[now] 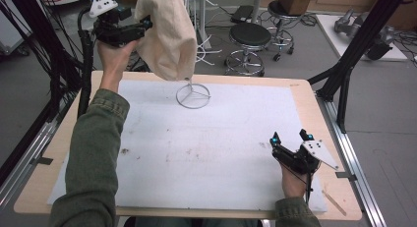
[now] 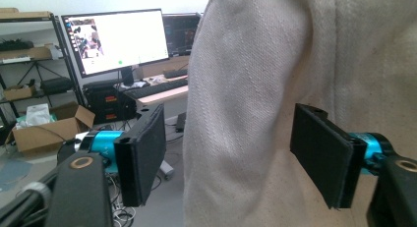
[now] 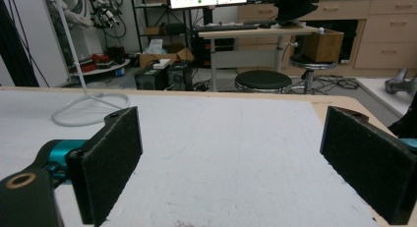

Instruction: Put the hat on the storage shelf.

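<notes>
The cream cloth [image 2: 275,89] hangs between the left tool's [image 2: 241,153] wide-spread jaws, neither pad pressing it.

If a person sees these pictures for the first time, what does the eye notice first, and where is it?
The eye goes first to the cream cloth hanging over the white wire stand at the far side of the table. The left gripper is raised beside it, jaws apart on either side of the fabric, pads not pressing it. The right gripper rests open and empty at the table's near right corner.
</notes>
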Motion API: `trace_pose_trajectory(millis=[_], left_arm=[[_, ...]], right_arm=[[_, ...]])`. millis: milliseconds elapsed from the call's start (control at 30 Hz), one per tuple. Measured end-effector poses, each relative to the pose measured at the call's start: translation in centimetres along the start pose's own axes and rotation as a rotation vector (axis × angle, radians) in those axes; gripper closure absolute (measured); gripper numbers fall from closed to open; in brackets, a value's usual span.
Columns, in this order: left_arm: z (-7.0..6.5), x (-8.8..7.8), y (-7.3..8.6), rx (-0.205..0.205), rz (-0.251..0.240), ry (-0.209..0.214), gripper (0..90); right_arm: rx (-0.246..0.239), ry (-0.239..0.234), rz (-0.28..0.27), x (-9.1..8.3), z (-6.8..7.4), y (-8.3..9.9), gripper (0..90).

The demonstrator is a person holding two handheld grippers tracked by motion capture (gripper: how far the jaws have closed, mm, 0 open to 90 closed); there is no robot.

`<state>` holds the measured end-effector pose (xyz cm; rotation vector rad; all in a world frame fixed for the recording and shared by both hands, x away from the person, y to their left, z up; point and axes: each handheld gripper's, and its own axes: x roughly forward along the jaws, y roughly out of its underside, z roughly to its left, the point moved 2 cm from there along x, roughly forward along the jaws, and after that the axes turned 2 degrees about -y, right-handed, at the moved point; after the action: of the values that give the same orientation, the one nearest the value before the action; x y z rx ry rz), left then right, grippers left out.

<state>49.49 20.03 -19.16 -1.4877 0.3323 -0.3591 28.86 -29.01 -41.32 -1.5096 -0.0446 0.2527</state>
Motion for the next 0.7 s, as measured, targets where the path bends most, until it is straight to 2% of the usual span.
trace_pose_trajectory(millis=[200, 333, 567, 700], left_arm=[[0.2, -0.9, -0.3, -0.007, 0.014, 0.015, 23.9], [0.0, -2.1, -0.6, 0.012, -0.006, 0.003, 23.1], [0.6, -4.5, -0.7, 0.006, -0.032, -0.014, 22.4], [1.1, -5.8, -0.7, -0.016, -0.058, -0.03, 22.1]], right_arm=[[0.001, 0.0, -0.001, 0.0, 0.0, 0.0, 7.9], [0.0, 0.002, -0.002, 0.0, 0.0, 0.0, 7.9], [0.005, 0.005, -0.006, -0.1, 0.0, -0.1, 7.9], [0.005, 0.006, -0.009, 0.0, 0.0, -0.1, 7.9]])
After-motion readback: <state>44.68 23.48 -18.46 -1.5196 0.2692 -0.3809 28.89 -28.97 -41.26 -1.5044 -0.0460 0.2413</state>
